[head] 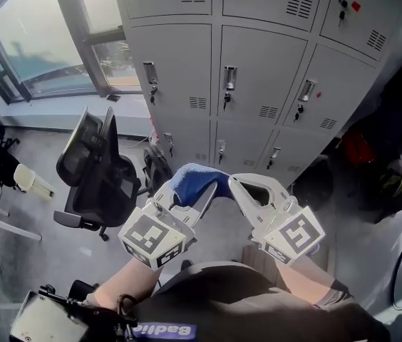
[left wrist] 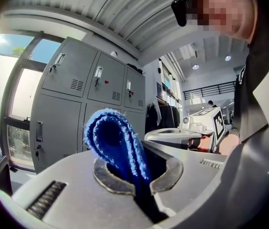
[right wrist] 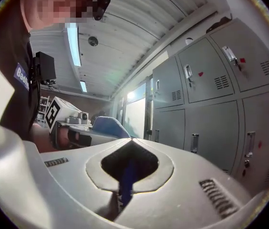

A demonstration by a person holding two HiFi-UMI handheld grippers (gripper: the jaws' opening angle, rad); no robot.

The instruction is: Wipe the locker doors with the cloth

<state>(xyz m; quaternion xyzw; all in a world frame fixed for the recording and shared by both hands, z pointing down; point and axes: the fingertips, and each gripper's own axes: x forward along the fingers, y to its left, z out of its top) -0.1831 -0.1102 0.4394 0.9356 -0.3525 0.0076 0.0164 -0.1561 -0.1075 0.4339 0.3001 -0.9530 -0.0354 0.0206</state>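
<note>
Large window (head: 37,38) at left, black office chair (head: 95,171) on grey floor (head: 48,258); ribbed ceiling (right wrist: 139,27), strip light (right wrist: 72,44)

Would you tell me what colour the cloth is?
Blue. The cloth shows best in the left gripper view, clamped between the jaws.

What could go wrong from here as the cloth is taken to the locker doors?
1. The right gripper seems to pinch only a thin strip of the blue cloth, while the left gripper holds its fold; pulling apart may tug it loose.
2. Keys hang from the locker doors; the cloth could snag on them.
3. The office chair stands close by the lower lockers and might be bumped.
</note>
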